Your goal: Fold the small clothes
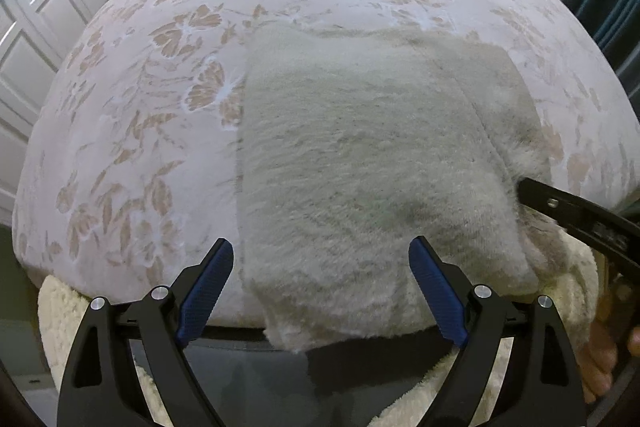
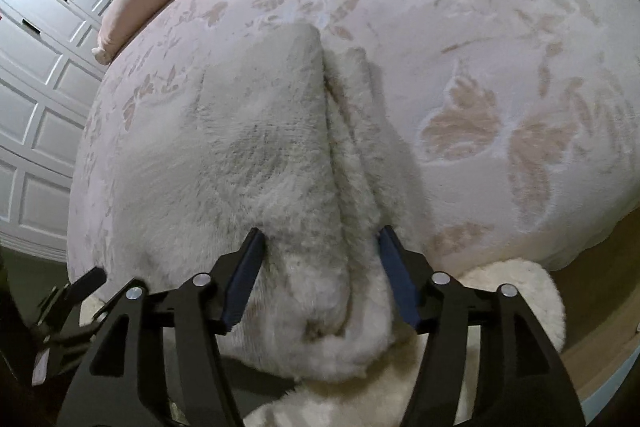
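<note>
Lying on bed [image 1: 140, 131]: one fluffy garment [image 1: 360, 167]; two claws, left claw [image 1: 322, 255] and right claw [image 2: 320, 239], spread, gripping nothing.

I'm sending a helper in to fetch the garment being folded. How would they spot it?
Look at the bed with the pink floral bedspread. At its near edge lies the fluffy cream garment, folded into a rough rectangle and hanging slightly over the edge. Unlike the curly cream rug below, it is smooth-piled and plain.
</note>
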### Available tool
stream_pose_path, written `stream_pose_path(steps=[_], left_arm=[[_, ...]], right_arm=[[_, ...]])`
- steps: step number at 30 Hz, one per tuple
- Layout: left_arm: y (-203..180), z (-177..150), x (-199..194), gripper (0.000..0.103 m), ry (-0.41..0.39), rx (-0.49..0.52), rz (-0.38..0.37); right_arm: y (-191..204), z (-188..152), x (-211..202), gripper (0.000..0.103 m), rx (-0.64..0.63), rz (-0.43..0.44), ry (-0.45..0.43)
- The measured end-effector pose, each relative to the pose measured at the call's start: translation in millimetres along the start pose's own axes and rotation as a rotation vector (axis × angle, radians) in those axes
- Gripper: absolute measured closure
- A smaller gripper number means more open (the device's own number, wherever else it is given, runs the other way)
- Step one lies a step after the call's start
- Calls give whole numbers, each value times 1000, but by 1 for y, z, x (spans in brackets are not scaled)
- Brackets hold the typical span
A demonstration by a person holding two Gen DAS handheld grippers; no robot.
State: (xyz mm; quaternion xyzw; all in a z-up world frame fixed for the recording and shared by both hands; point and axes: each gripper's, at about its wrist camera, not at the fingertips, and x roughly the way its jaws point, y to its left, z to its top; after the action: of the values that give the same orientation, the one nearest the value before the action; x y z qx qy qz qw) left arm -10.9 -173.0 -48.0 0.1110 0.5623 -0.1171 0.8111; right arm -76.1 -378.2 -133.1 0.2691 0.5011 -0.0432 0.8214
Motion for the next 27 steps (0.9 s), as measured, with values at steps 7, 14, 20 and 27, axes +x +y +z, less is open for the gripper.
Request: stream_pose_path(steps=[7, 14, 20, 27], left_arm=[[8, 1, -14, 16, -16, -33, -22], [-3, 5, -13, 16, -20, -10, -32], [-10, 4, -7, 16, -6, 5, -19], [-9, 3, -1, 16, 15, 6, -9]], right_arm=[[31, 16, -48, 86, -113, 90, -141], [10, 10, -14, 85, -116, -95, -87], [-1, 11, -20, 79, -18, -44, -80], [22, 0, -72, 78, -86, -41, -185]])
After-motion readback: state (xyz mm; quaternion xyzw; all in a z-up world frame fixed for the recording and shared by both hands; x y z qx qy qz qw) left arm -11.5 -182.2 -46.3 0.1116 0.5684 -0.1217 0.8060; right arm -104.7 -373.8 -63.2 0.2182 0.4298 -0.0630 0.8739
